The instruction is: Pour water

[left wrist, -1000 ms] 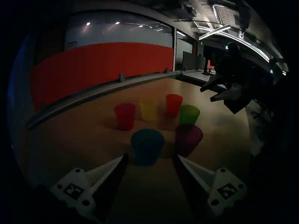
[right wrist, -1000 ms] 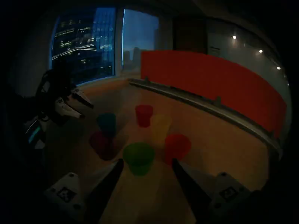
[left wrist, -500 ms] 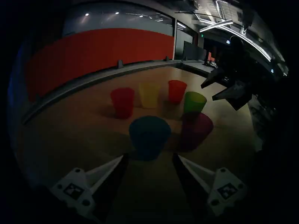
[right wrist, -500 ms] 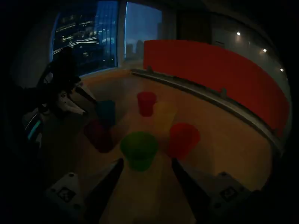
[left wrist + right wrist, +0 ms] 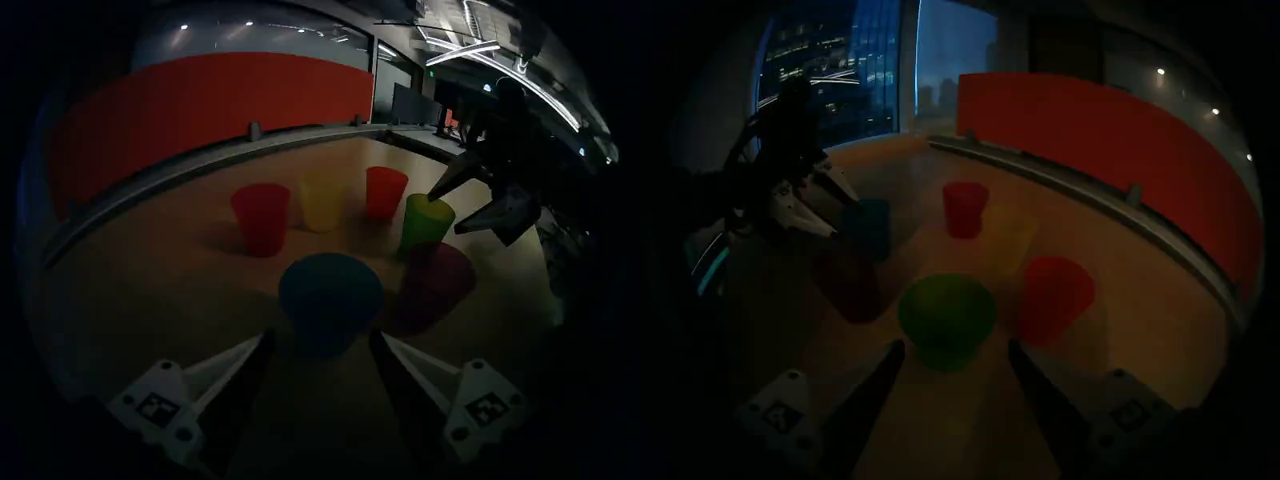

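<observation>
While both grippers hung low over the table (image 5: 152, 272), each faced a cup it had not yet taken: the left gripper (image 5: 322, 340) had its jaws spread with the blue cup (image 5: 330, 298) just ahead of the tips, and the right gripper (image 5: 954, 348) had its jaws spread before the green cup (image 5: 946, 318). No finger seemed to touch a cup, though the light was dim. Six cups stood upright in a tight cluster, the purple cup (image 5: 436, 278) just beside the blue and near the green, with a red cup (image 5: 261, 218), a yellow cup (image 5: 322, 200) and a second red cup (image 5: 386, 190) behind. Whether any held water could not be seen. The risk, I judged, lay in the crowding: a spread finger sliding in beside the blue or green cup could clip the purple one and tip it, and a cup pinched off-centre could slip and spill during the pour
</observation>
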